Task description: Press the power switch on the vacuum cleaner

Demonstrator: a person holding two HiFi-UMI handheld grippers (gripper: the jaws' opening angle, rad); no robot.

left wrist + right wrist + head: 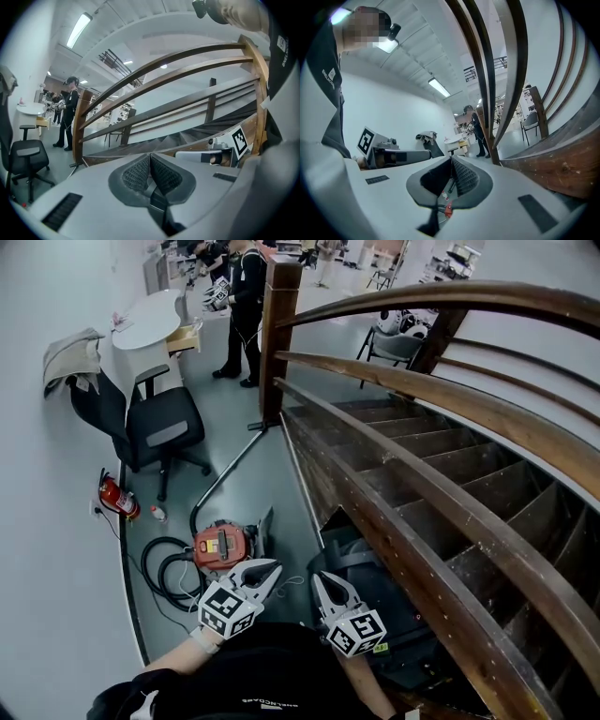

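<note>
Both grippers, left and right, hang clenched and empty over the floor. The orange vacuum sits at the left one's 10 o'clock, apart. This fits either reaching for the switch or drawing back; the switch itself is too small to read.

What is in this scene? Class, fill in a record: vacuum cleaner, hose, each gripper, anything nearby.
vacuum cleaner: red, on the floor beside the staircase
hose: black, coiled at its left
left gripper: shut, empty, not touching the vacuum cleaner
right gripper: shut, empty
fire extinguisher: red, near the office chair
</note>
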